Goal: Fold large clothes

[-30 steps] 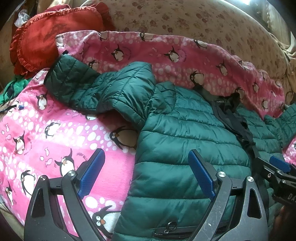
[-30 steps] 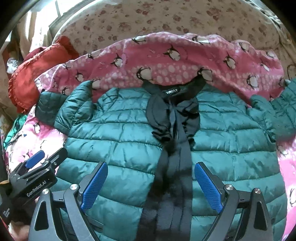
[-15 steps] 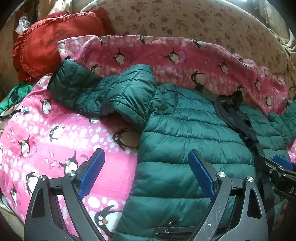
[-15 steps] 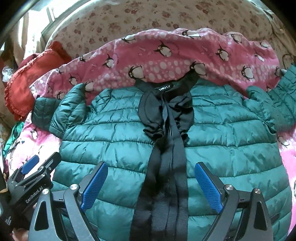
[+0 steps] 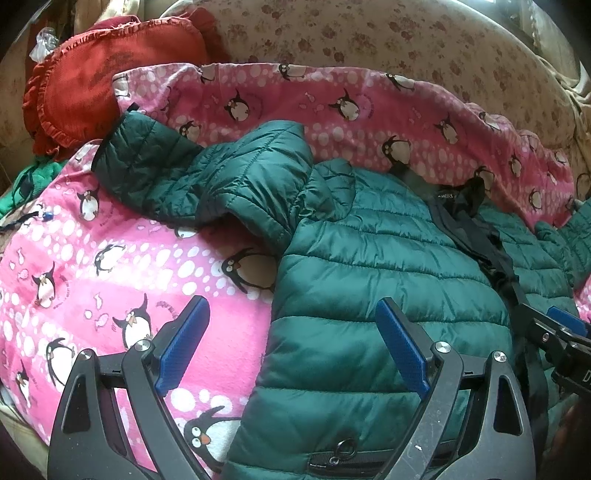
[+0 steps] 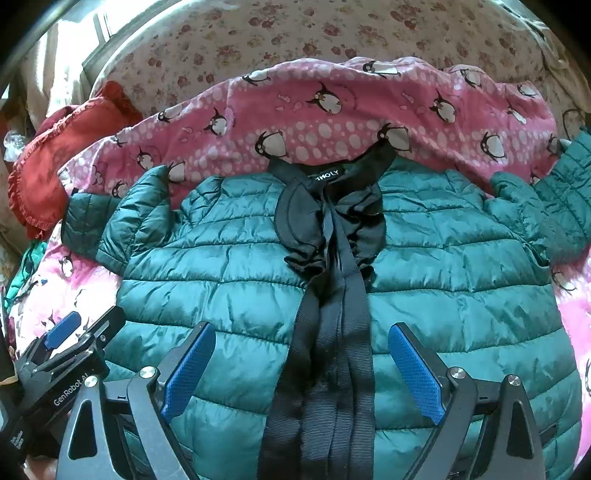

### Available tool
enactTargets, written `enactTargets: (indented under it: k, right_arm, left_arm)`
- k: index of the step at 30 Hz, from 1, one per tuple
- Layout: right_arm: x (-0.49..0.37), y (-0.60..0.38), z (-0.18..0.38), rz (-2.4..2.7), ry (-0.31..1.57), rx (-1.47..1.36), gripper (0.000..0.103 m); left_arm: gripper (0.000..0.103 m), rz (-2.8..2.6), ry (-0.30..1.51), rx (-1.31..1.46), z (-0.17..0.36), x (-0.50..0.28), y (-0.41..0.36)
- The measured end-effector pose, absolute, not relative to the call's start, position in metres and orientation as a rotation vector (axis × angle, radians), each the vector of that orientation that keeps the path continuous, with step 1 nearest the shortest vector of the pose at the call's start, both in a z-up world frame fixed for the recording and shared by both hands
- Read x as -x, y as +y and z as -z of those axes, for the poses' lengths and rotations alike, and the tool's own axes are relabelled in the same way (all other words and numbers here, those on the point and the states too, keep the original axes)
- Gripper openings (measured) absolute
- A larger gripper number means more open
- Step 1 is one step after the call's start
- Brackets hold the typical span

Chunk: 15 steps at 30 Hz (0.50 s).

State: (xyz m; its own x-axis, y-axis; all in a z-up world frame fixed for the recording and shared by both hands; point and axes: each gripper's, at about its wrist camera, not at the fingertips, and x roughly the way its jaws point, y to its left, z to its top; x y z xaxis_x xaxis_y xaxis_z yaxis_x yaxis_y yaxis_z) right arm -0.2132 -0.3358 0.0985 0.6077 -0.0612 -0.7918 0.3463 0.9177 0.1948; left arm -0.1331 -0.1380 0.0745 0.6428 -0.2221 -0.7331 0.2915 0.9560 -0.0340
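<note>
A dark green quilted puffer jacket (image 6: pixel 461 266) lies front up on a pink penguin blanket (image 5: pixel 92 258). It has a black collar and a black front band (image 6: pixel 332 332) down the middle. Its left sleeve (image 5: pixel 207 177) is bent and bunched toward the upper left; the other sleeve (image 6: pixel 554 206) reaches right. My left gripper (image 5: pixel 291 343) is open and empty, above the jacket's left side edge. My right gripper (image 6: pixel 303 365) is open and empty, above the black band near the hem. The left gripper also shows in the right wrist view (image 6: pixel 62 343).
A red frilled cushion (image 5: pixel 103 92) lies at the back left. A floral beige sofa back (image 6: pixel 332 33) curves behind the blanket. A green cloth (image 5: pixel 22 184) pokes out at the far left edge.
Both grippers have drawn back a little toward the jacket's hem, so the jacket sits slightly farther away and lower in view. The jacket has not moved. Both grippers stay open.
</note>
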Motion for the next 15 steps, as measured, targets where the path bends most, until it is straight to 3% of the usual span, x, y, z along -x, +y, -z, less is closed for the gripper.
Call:
enactTargets:
  k: [15]
  right_arm:
    - [0.2141, -0.3409, -0.0941, 0.258, 0.898, -0.357, 0.094]
  left_arm:
    - [0.091, 0.299, 0.836, -0.09, -0.0697, 0.1332, -0.1406]
